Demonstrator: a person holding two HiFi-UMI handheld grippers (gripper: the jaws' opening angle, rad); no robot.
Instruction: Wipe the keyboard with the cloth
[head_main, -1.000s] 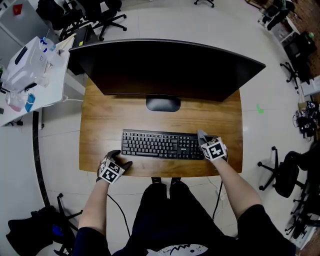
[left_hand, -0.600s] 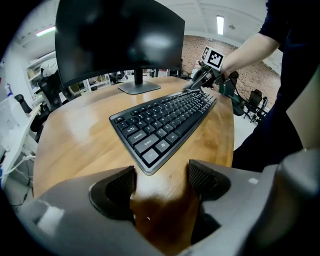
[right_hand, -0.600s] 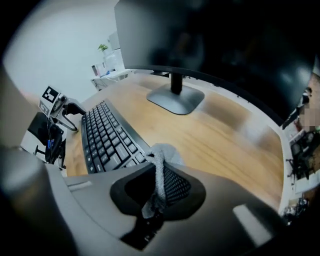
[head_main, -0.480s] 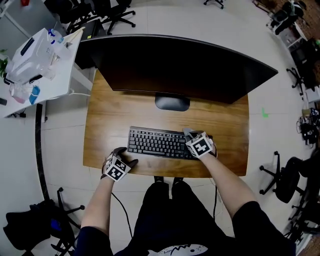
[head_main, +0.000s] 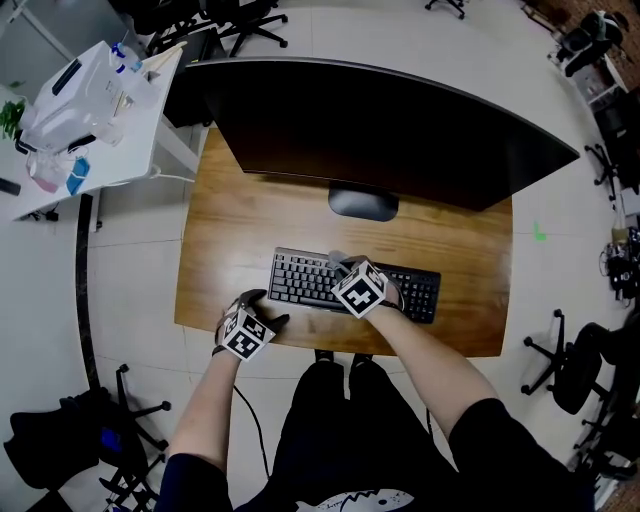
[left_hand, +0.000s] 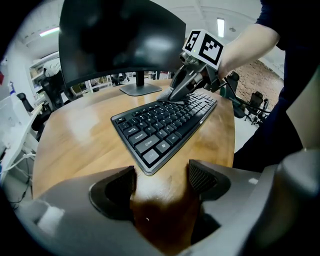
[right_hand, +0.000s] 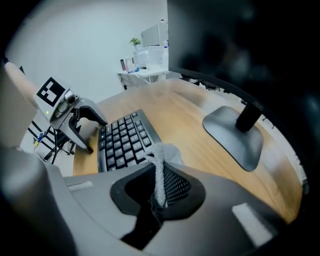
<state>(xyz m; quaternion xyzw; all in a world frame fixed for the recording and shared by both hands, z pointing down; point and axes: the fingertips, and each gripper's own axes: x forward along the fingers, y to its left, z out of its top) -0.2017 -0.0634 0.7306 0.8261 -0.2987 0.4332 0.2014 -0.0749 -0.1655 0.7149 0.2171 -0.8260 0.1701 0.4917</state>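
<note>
1. Right gripper (head_main: 340, 264): jaws clamped together on the grey cloth (right_hand: 160, 165). The cloth sticks out past the jaw tips.
2. The cloth (head_main: 336, 259) is pressed on the keys at the back row of the keyboard (head_main: 298, 281), about mid-length.
3. The black keyboard lies flat on the wooden desk (head_main: 230, 230), in front of the monitor stand base (head_main: 363, 203). The key legends are too small to read.
4. Left gripper (left_hand: 160, 186): jaws apart, only bare desk wood shows between them. It holds nothing.
5. In the head view the left gripper (head_main: 270, 320) sits at the desk's front edge, just beside the keyboard's left front corner.
6. Each gripper's cube carries black-and-white square markers, patterns only, with no letters.
7. The big curved monitor (head_main: 390, 130) has a dark screen, and no logo can be made out on it.
8. A white side table (head_main: 90, 100) stands off the desk's left with containers on it. Their labels are too blurred to read.
</note>
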